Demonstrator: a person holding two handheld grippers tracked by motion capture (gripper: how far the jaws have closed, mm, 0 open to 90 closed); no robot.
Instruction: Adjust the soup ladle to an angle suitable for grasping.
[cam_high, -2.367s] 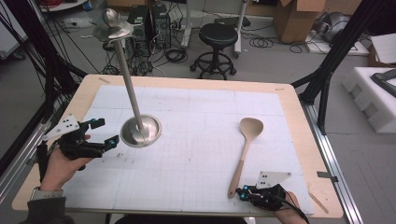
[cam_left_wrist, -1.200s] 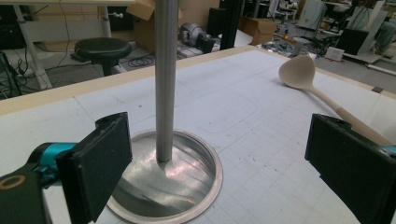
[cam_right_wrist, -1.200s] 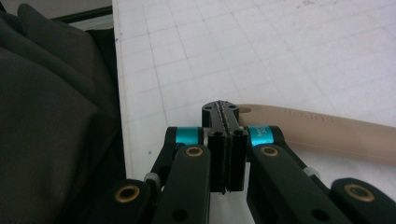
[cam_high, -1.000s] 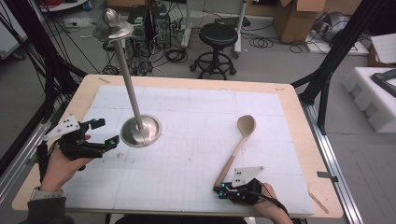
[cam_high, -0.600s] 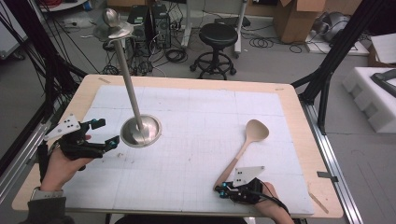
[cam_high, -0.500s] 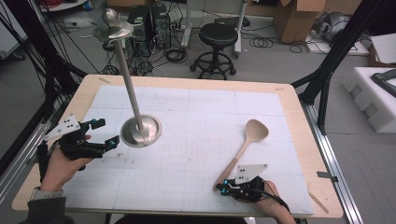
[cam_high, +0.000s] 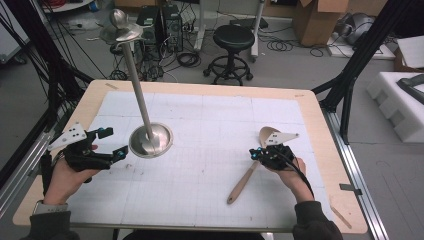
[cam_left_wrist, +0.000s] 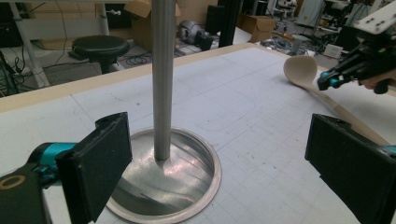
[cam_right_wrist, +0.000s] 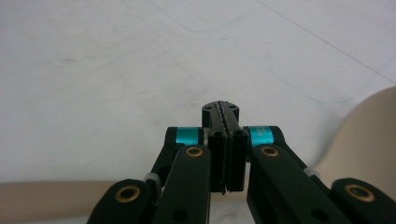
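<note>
My right gripper (cam_high: 256, 154) has its jaws pressed together, empty, above the wooden spoon (cam_high: 245, 181). My left gripper (cam_high: 111, 143) stands apart beside the metal stand (cam_high: 150, 141).

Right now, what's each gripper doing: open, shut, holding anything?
Left gripper: open, empty, by the metal stand.
Right gripper: shut, holding nothing, above the wooden spoon.

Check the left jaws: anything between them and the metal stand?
Nothing visible. The left gripper stands open and empty facing the stand, with bare mat between. The wooden spoon lies off by the right gripper.
</note>
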